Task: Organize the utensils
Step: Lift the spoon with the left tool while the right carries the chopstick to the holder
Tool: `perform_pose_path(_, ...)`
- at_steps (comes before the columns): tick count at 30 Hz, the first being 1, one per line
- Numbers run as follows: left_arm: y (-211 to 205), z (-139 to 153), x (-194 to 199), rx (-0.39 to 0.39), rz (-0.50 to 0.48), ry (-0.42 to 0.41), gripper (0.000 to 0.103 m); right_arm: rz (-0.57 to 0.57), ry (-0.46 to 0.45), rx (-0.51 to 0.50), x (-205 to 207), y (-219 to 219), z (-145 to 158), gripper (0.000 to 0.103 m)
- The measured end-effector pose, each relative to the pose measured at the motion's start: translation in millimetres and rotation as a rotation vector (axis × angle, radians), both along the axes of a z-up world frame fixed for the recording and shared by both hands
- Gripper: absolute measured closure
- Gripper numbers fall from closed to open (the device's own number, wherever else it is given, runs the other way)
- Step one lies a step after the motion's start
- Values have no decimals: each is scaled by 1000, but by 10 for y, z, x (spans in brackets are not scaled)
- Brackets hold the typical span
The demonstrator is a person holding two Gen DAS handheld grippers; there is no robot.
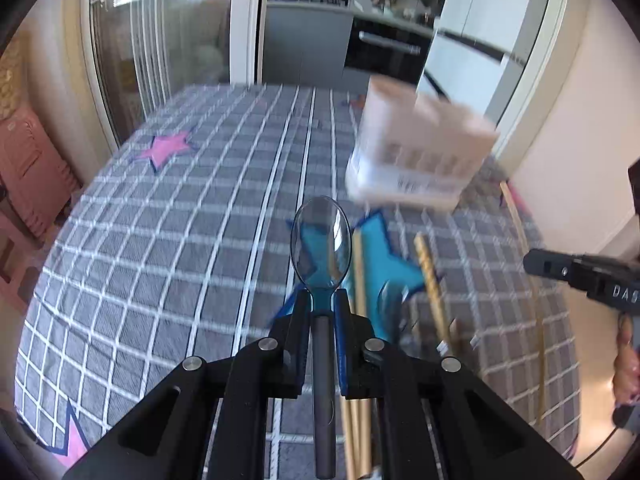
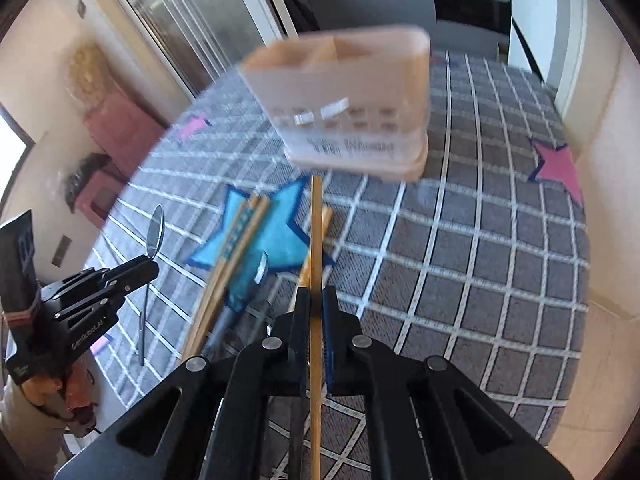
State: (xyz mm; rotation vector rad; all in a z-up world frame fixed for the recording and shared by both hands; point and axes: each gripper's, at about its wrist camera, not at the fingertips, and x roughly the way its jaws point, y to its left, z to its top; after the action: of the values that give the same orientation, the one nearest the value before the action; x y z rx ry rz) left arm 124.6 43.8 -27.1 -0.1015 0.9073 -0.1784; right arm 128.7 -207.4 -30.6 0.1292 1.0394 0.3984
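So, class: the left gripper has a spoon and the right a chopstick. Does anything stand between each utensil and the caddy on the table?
Nothing visible does. The spoon in the left gripper and the chopstick in the right gripper both point toward the beige caddy; only bare checked tablecloth lies between. The other chopsticks lie aside.

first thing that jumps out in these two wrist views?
Each gripper is clamped on a utensil: the left gripper holds a clear blue spoon by its neck, the right gripper a single wooden chopstick. Ahead stands the blurred beige utensil caddy on the grey checked tablecloth, with more chopsticks lying across a blue star.
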Motion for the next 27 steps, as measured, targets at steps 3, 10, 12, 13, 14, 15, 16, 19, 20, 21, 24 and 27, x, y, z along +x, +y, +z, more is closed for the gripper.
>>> perform_pose_path(3, -56, 355, 124, -40, 6, -92, 62, -28, -94, 51, 26, -135, 375, 97)
perform_pose_path(10, -297, 1098, 779, -105, 13, -287, 62, -147, -323, 110, 476, -213, 1073, 97)
perform_pose_path(12, -378, 1202, 986, -106, 19, -333, 62, -177, -380, 127, 671, -226, 1195, 97)
perform_pose_path(13, -421, 1258, 1095, -105, 25, -357, 62, -190, -403, 134, 747, -232, 1245, 97)
perform_pose_path(14, -454, 1282, 1198, -104, 26, -371, 62, -201, -421, 139, 818, -247, 1279, 97)
perform_pose_path(15, -496, 1304, 1319, -102, 28, -389, 62, -212, -441, 142, 895, -267, 1314, 97)
perform_pose_path(16, -514, 1314, 1402, -104, 30, -400, 62, -224, -466, 147, 1022, -261, 1340, 97)
perform_pose_path(19, -598, 1283, 1718, -97, 41, -445, 62, -245, -523, 161, 1250, -226, 1396, 97)
perform_pose_path(20, -626, 1253, 1760, -93, 44, -453, 62, -252, -540, 165, 1300, -219, 1411, 97)
perform_pose_path(21, -645, 1221, 1847, -91, 50, -464, 62, -257, -557, 166, 1354, -213, 1414, 97)
perform_pose_path(24, -682, 1088, 2052, -102, 63, -489, 62, -269, -630, 147, 1511, -163, 1393, 97)
perform_pose_path(27, -746, 917, 2144, -95, 69, -498, 62, -264, -676, 115, 1611, -90, 1299, 97)
